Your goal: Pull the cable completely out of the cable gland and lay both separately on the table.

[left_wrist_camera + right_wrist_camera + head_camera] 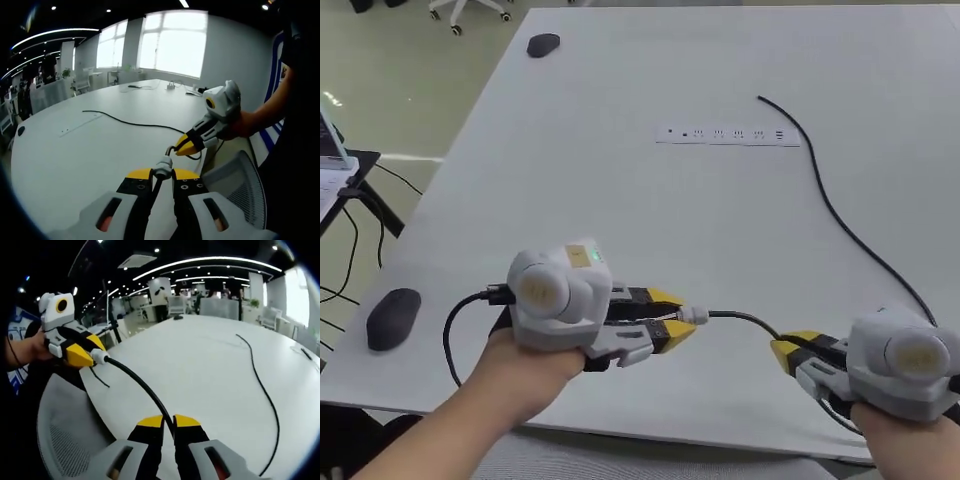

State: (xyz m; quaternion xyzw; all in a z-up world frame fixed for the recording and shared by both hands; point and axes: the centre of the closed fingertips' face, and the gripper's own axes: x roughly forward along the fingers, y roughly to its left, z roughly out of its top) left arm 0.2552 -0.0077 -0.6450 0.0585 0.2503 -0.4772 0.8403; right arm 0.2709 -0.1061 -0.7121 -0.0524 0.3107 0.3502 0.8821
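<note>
A broad white worktop [620, 200] spreads out beyond the fingers [672, 338], with a socket strip [728, 134] set flush in it well ahead of them. One dark mouse [393, 318] lies well behind the fingers by the near edge, and a second mouse [543, 44] lies at the far corner. Pale green floor [410, 90] borders the worktop. In the left gripper view, bright windows [172, 42] sit in a white wall [235, 60] far past the fingers, and a grey mesh chair [235, 177] stands just beside them. In the right gripper view, curved ceiling light strips [210, 262] glow above.
</note>
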